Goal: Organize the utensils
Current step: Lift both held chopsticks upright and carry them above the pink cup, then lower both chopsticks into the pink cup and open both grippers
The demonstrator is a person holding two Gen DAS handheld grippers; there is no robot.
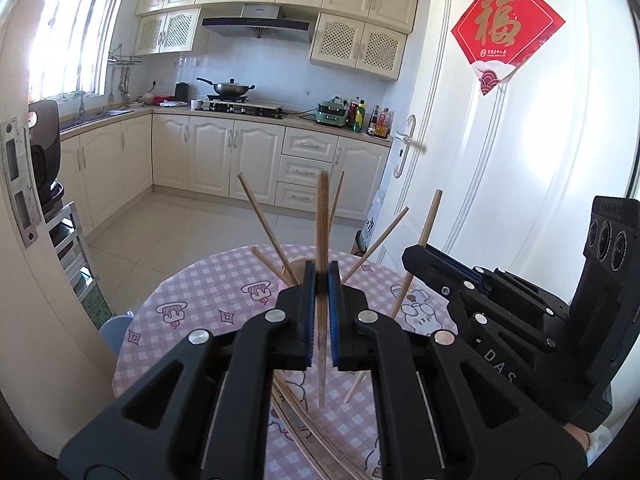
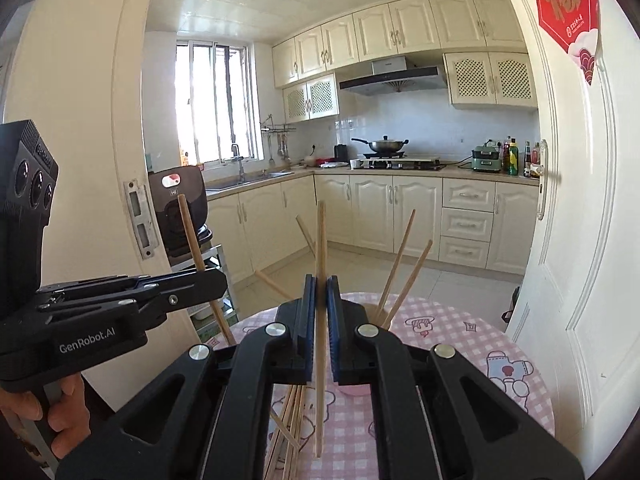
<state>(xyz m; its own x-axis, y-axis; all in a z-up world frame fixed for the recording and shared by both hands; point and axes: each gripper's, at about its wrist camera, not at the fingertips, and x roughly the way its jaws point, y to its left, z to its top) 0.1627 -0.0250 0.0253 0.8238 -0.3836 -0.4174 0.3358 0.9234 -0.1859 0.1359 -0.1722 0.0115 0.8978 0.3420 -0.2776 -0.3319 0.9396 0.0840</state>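
On the left stands a dark appliance [image 2: 182,208] by the door frame, then the kitchen with cream cabinets [image 1: 224,156], a wok [image 1: 230,88] on the stove and bottles [image 1: 370,118] on the counter; the white door [image 1: 520,140] with a red paper sign [image 1: 506,32] is on the right.

The left gripper [image 1: 321,276] has its jaws clamped on one upright chopstick [image 1: 322,216]. The right gripper [image 2: 320,280] also has its jaws clamped on a chopstick [image 2: 321,240].

Only the right wrist view shows the person's hand [image 2: 60,416] under the left gripper. Only the left wrist view shows the right gripper from the side.

More chopsticks [image 1: 260,212] fan out from a holder [image 1: 294,266] just beyond the jaws; loose ones [image 2: 290,420] lie on the round tabletop [image 1: 208,292], which has a pink checked cloth. The floor has pale tiles.
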